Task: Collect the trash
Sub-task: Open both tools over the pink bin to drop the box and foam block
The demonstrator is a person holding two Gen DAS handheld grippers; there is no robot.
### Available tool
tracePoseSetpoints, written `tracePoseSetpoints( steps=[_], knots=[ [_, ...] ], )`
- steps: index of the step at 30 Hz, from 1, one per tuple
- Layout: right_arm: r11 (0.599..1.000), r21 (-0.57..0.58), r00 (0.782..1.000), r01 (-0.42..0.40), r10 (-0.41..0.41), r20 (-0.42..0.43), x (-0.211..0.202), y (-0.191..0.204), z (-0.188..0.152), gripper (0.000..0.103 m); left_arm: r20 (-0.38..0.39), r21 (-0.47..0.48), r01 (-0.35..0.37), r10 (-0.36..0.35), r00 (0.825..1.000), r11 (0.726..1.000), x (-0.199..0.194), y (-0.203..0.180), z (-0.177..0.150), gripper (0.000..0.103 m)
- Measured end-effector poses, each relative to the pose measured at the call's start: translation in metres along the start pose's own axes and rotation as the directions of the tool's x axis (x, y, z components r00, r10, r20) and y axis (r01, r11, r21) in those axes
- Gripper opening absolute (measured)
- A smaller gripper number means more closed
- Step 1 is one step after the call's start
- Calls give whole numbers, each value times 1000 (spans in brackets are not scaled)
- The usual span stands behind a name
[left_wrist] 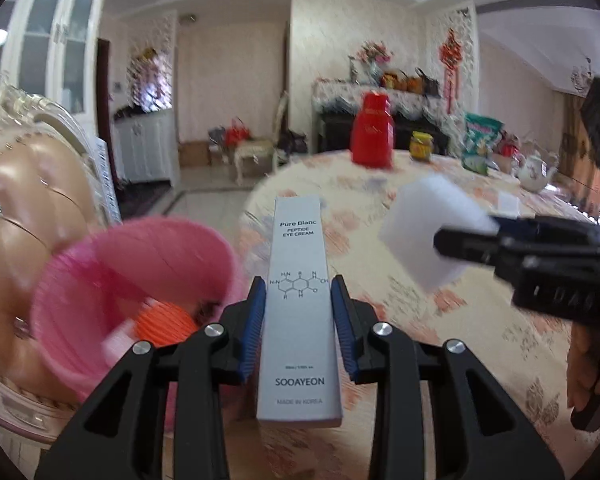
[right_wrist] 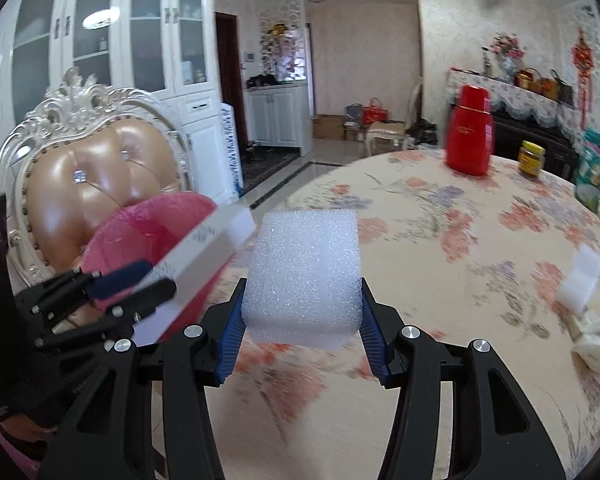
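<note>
- A chair [right_wrist: 96, 168] with a tan padded back and a carved white frame stands at the far left, beside the table [right_wrist: 440, 248].
- A pink bin [left_wrist: 112, 280] sits in front of the chair back, just off the table's edge; something orange [left_wrist: 164, 320] lies inside it.
- The left hand-held gripper [left_wrist: 299, 292] is clamped on a long grey-white eye cream box [left_wrist: 298, 280], its blue pads pressing both long sides; the box sticks forward, lying between the bin's rim and the table edge.
- In the right wrist view, that box's far end [right_wrist: 220, 232] reaches over the bin's opening.
- The right hand-held gripper [right_wrist: 302, 308] is clamped on a white foam block [right_wrist: 304, 272], held above the flowered tablecloth, just right of the box.
- Farther back on the table stand a red flask [right_wrist: 470, 128] and a yellow-lidded jar [right_wrist: 531, 158].
- At the right of the table lie a small white foam piece [right_wrist: 580, 284] and crumpled white tissue [right_wrist: 598, 344].
</note>
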State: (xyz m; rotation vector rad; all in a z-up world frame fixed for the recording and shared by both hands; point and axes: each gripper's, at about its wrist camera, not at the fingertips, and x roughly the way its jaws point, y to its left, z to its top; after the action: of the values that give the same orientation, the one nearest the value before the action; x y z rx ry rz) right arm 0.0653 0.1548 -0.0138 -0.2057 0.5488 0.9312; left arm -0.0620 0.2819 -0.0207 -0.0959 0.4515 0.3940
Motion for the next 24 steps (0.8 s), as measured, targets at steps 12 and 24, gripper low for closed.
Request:
tracePoseSetpoints(
  steps=[12, 24],
  knots=[
    [965, -113, 972, -236, 234, -34, 76, 81, 42, 50, -32, -134, -198, 195, 980, 971, -2, 112, 11, 33],
    [950, -158, 963, -268, 259, -80, 127, 108, 44, 75, -83, -191, -301, 290, 953, 934, 13, 165, 4, 55]
  ],
)
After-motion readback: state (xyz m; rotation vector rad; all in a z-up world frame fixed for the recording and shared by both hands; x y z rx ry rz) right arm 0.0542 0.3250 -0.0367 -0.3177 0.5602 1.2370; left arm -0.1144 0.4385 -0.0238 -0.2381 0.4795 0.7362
